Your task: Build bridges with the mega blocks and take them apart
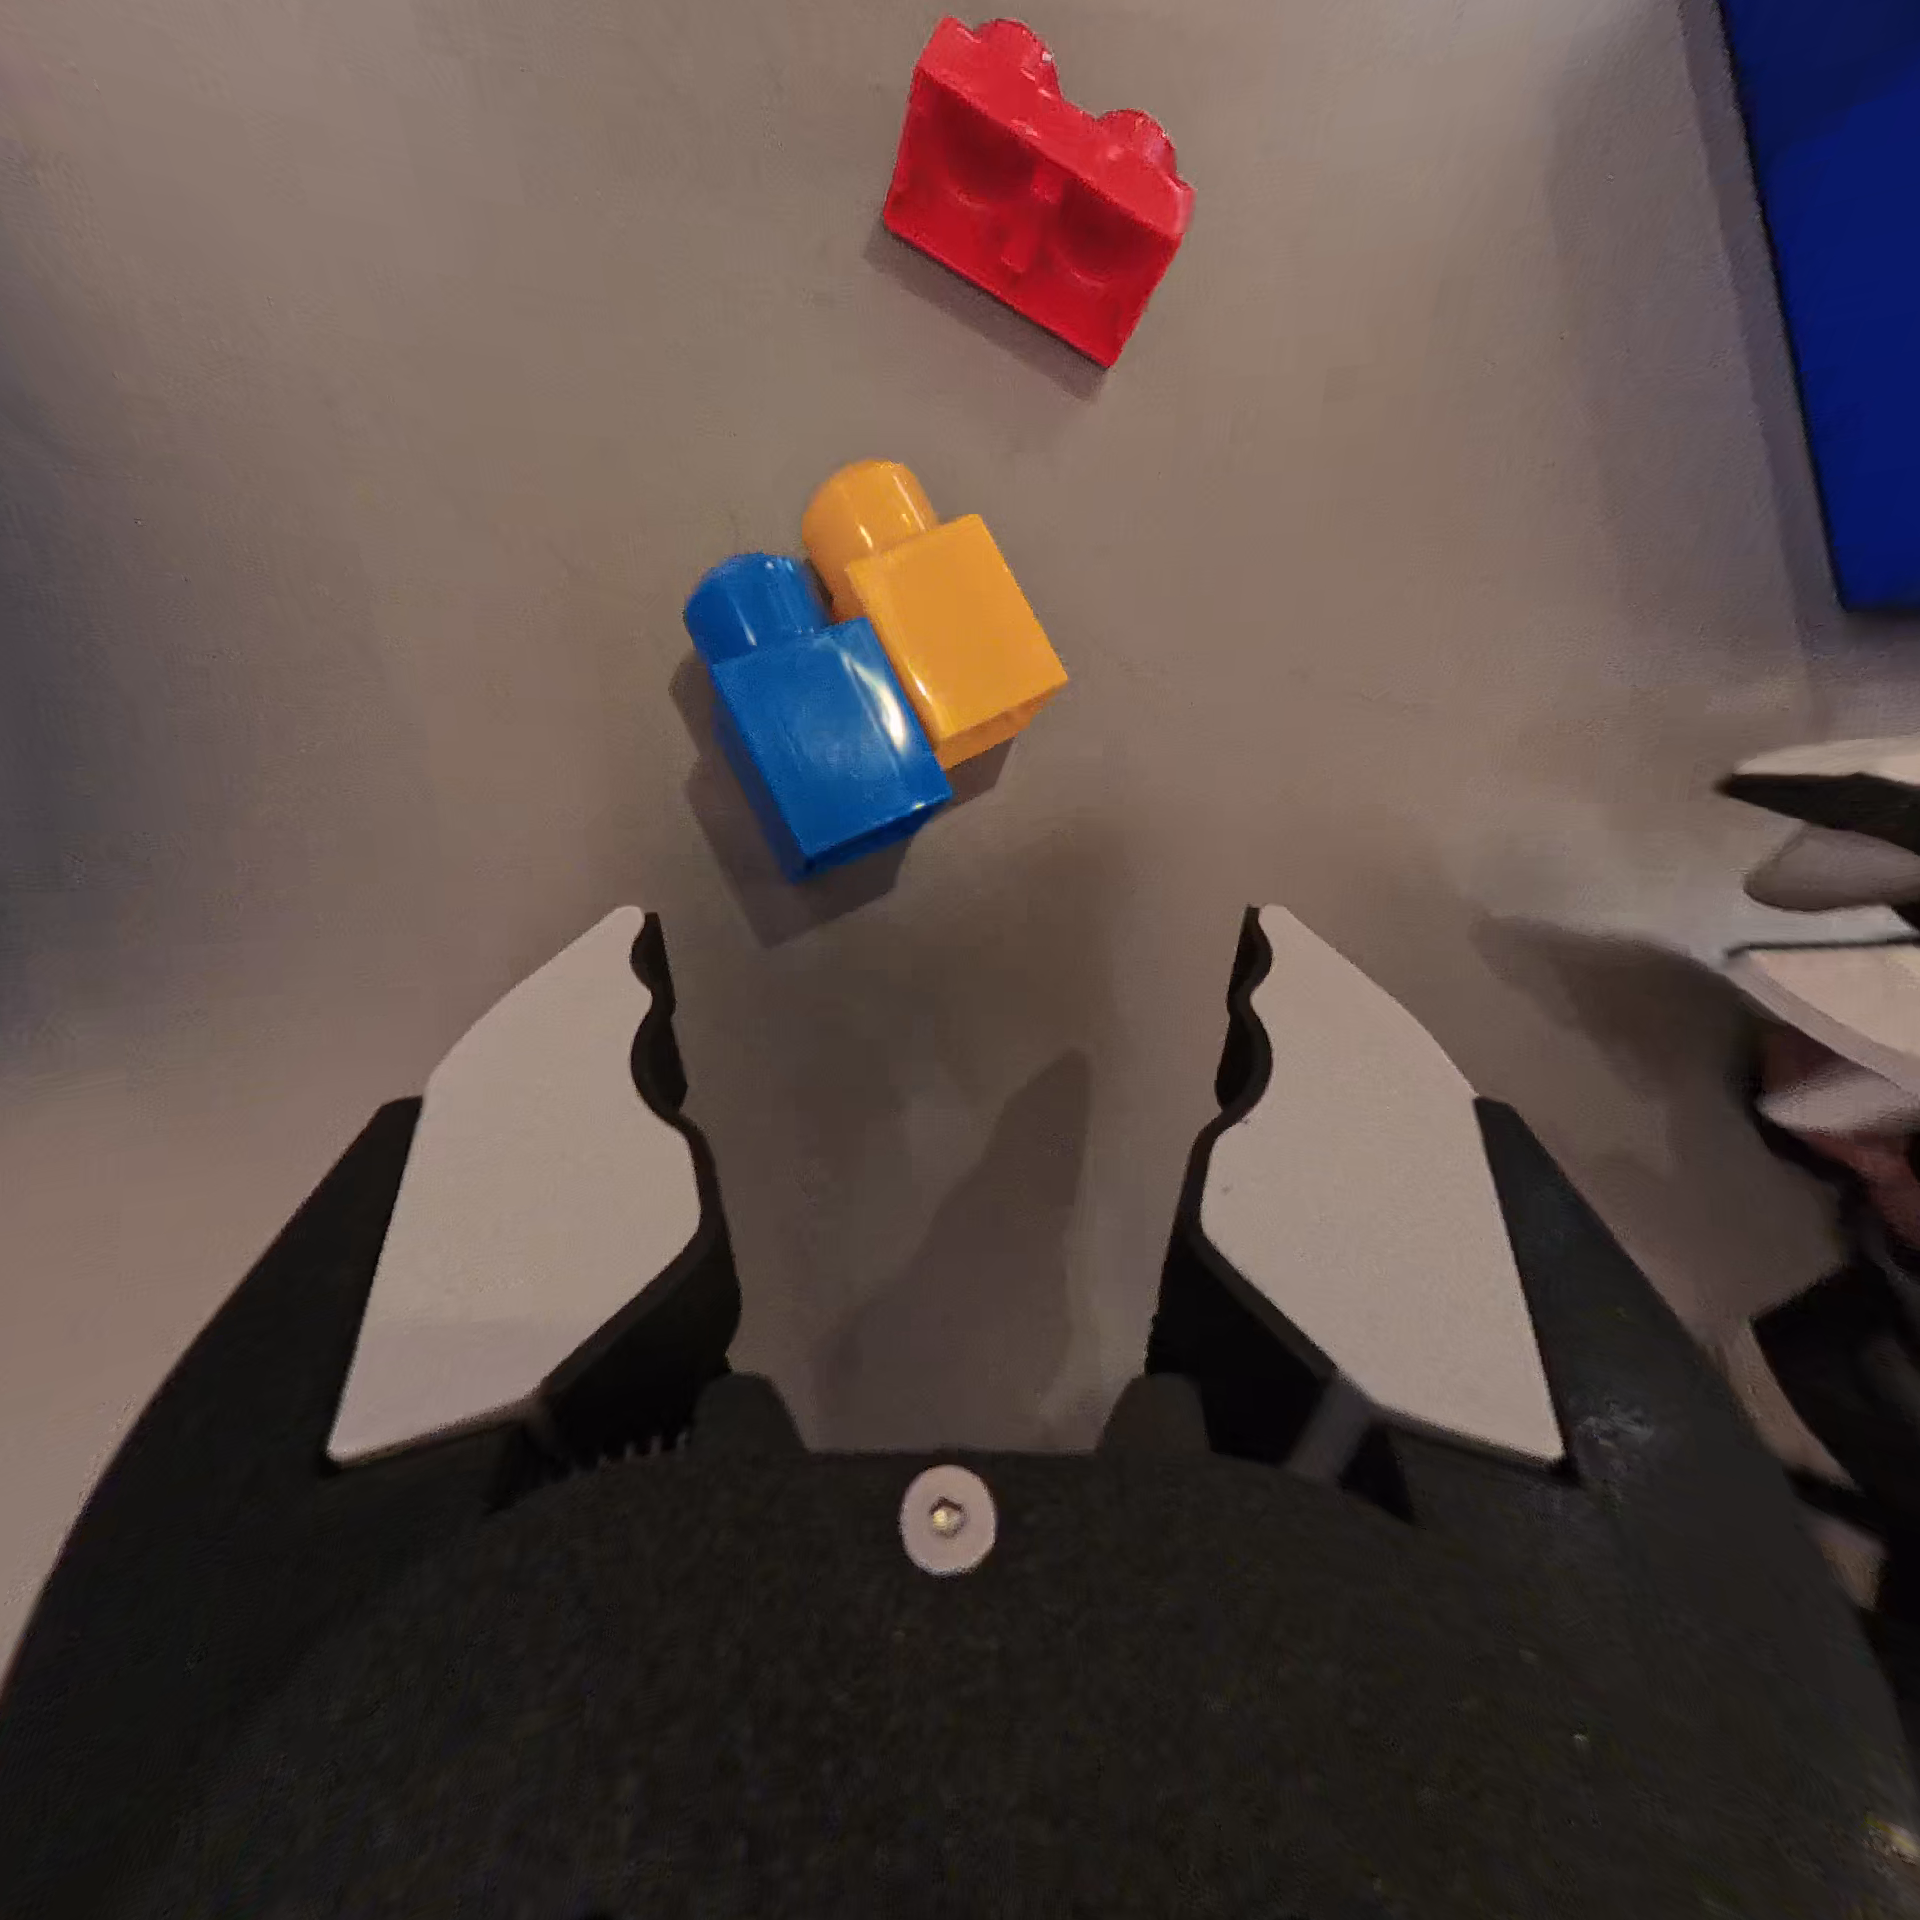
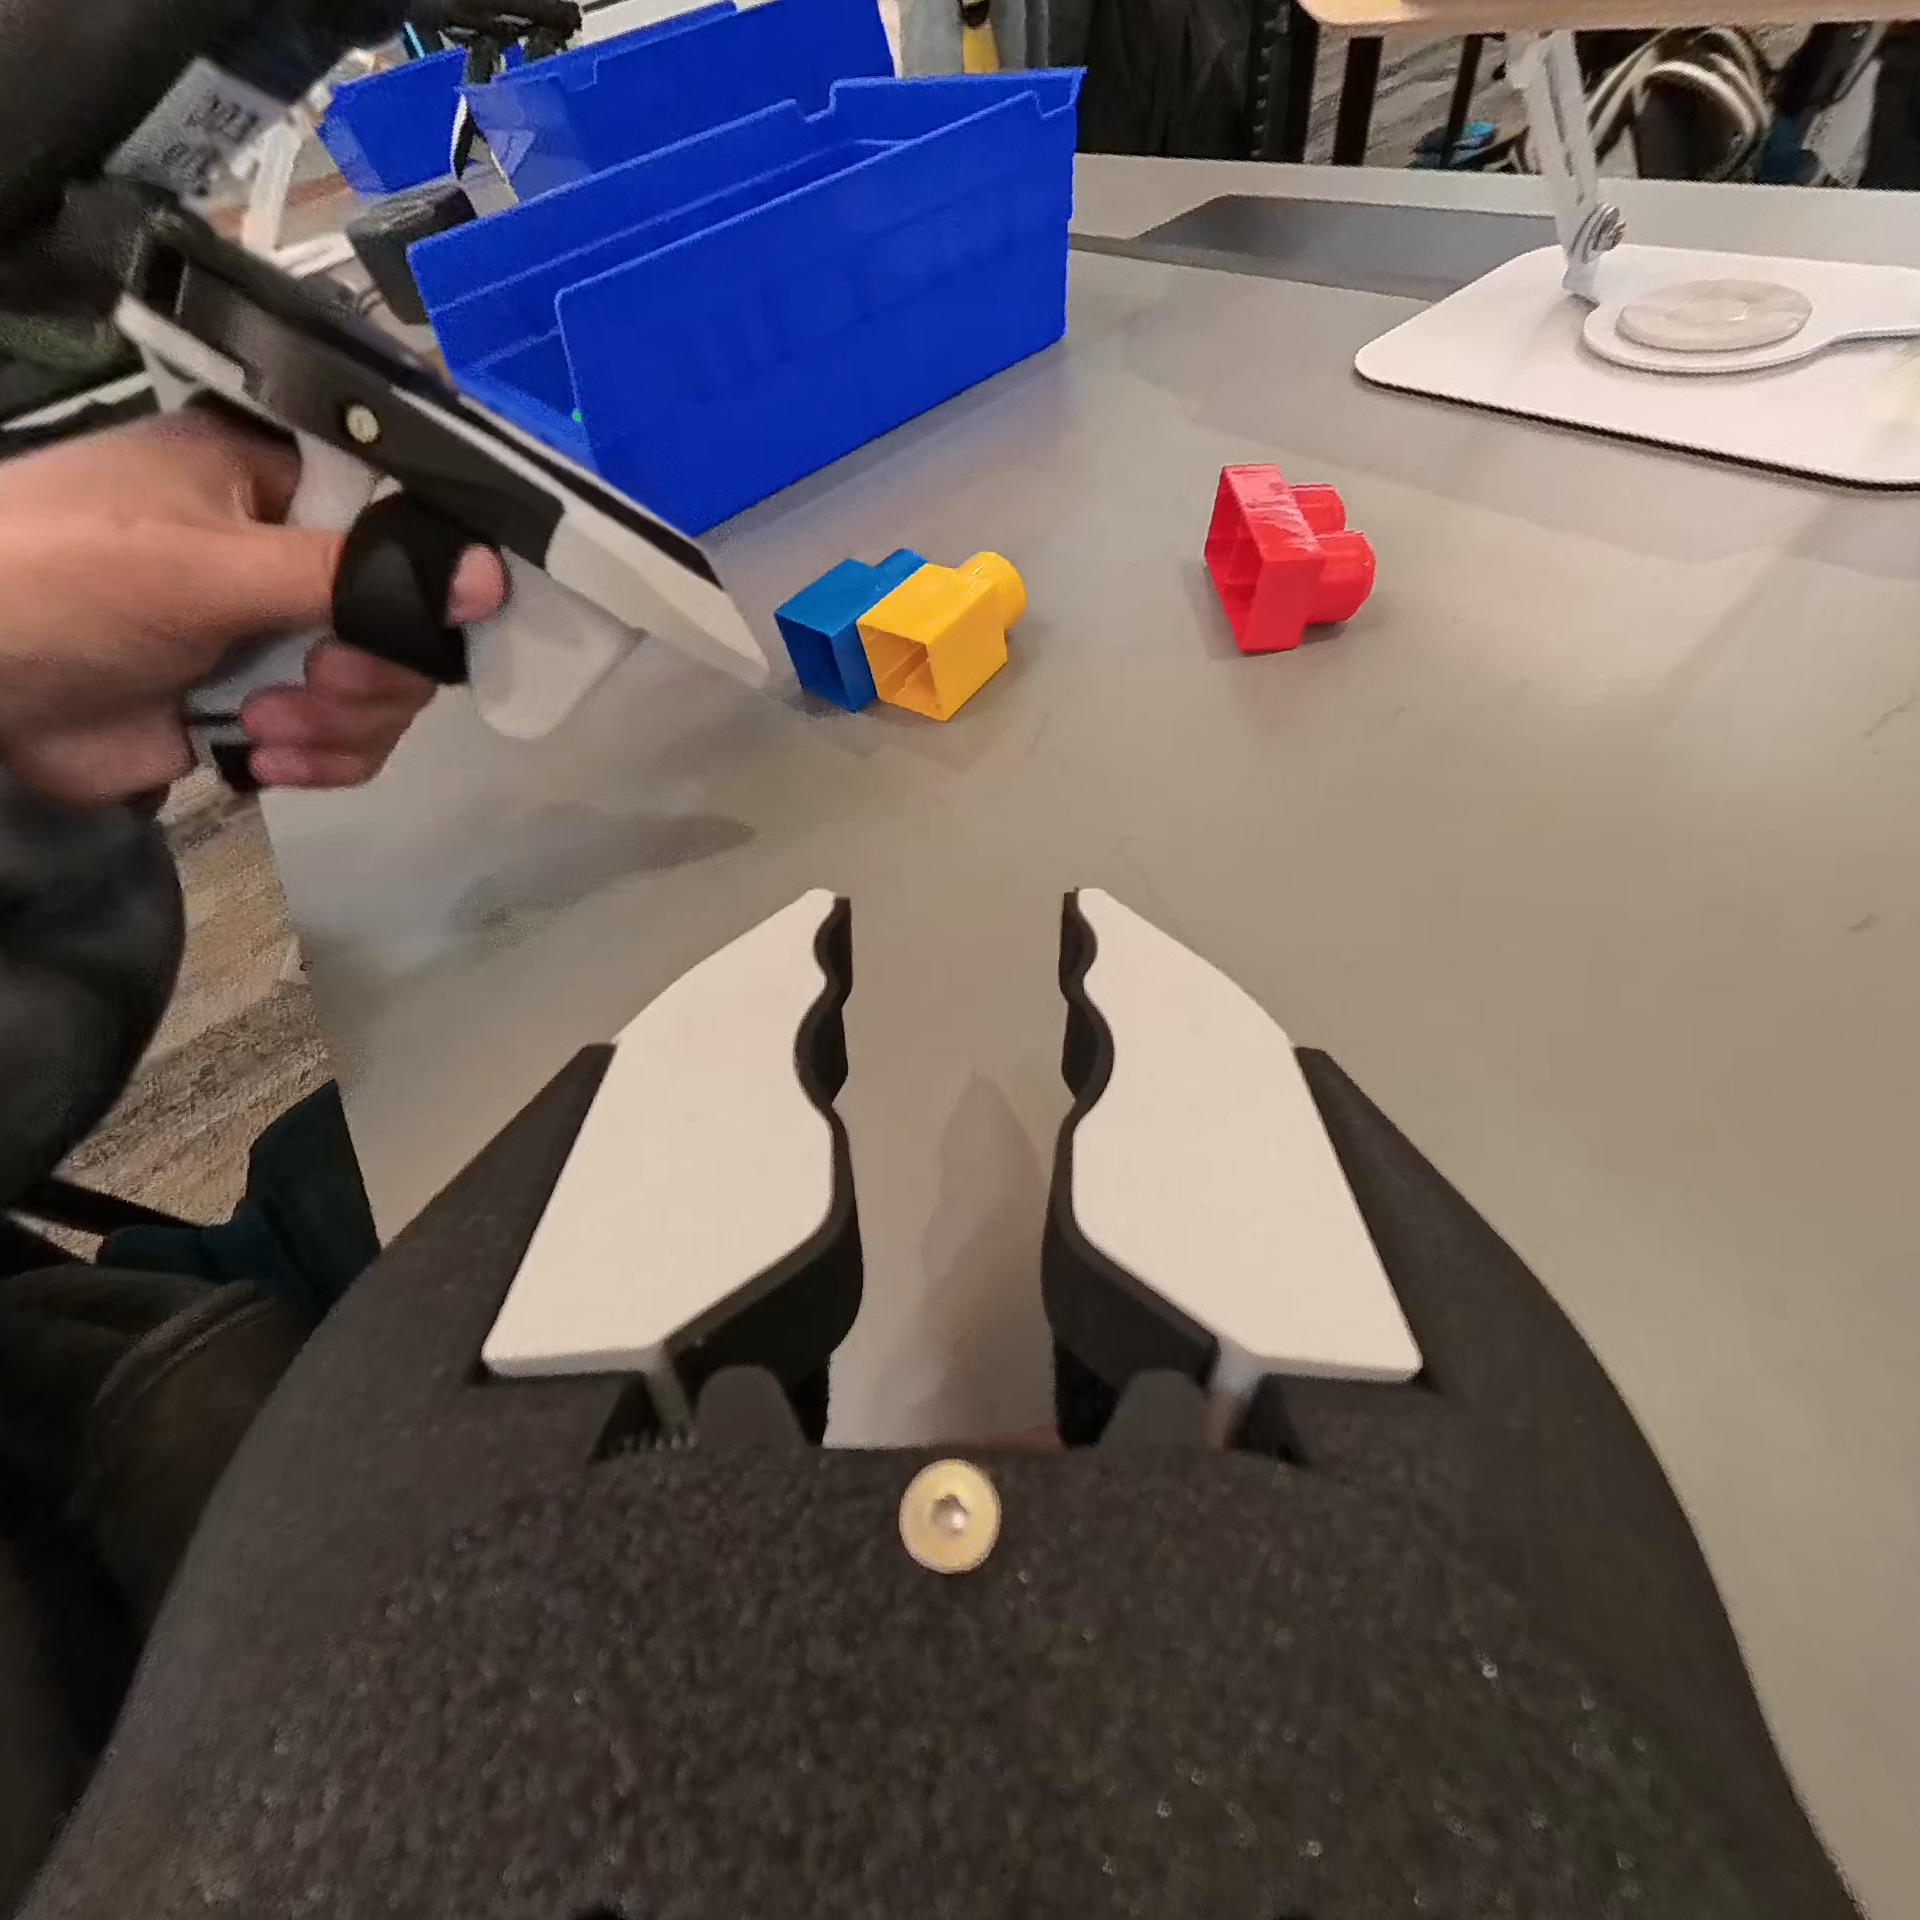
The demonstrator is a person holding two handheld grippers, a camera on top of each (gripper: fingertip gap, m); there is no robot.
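A blue one-stud block point(image 1: 821, 727) and a yellow one-stud block point(image 1: 940, 623) lie on their sides, touching, on the grey table point(image 1: 364, 520). A red two-stud block point(image 1: 1034, 208) lies on its side farther off. My left gripper point(image 1: 951, 920) is open and empty, just short of the blue block. In the right wrist view the blue block point(image 2: 831, 634), yellow block point(image 2: 940, 639) and red block point(image 2: 1283, 556) lie ahead. My right gripper point(image 2: 956, 904) is open and empty above the table, well back from them. The left gripper point(image 2: 675, 613), held by a hand, points at the blue block.
Blue plastic bins point(image 2: 748, 312) stand at the back left of the table, close behind the left gripper. A white stand with a flat base point(image 2: 1662, 353) is at the back right. The table's left edge point(image 2: 301, 935) drops to the floor. The flat base point(image 2: 1662, 353) is about 40 centimeters from both grippers' fingertips.
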